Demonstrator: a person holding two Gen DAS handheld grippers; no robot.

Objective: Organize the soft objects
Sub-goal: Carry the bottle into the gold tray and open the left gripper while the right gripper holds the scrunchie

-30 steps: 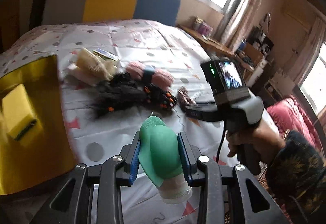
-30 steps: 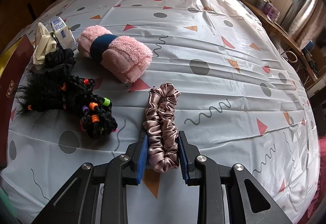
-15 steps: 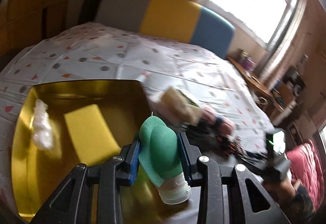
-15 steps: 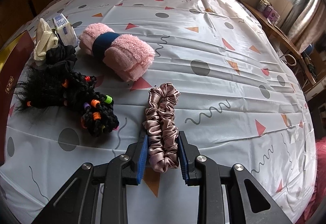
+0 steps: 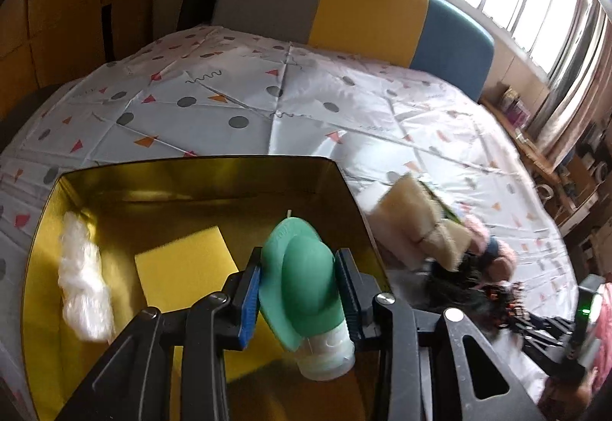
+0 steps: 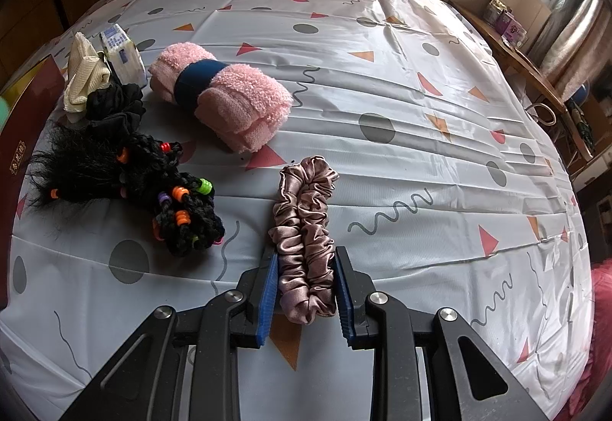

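Green silicone bottle [image 5: 302, 281] is pinched in my left gripper [image 5: 300, 296], held above the gold tray [image 5: 199, 176] beside a yellow sponge [image 5: 183, 272]. My right gripper [image 6: 306, 281] clamps the mauve satin scrunchie [image 6: 304, 230], which lies on the surface [image 6: 420, 115].

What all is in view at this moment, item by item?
squeeze bottle: 1, green, white cap, in left gripper above box
box: 1, gold inside
sponge: 1, yellow, in box
plastic wad: 1, white, in box
scrunchie: 1, mauve satin, between right gripper's fingers
towel roll: 1, pink, navy band
braided hairpiece: 1, black, coloured beads
black scrunchie: 1
cream cloth: 1
tissue pack: 1, white-blue
left gripper: shut
right gripper: shut
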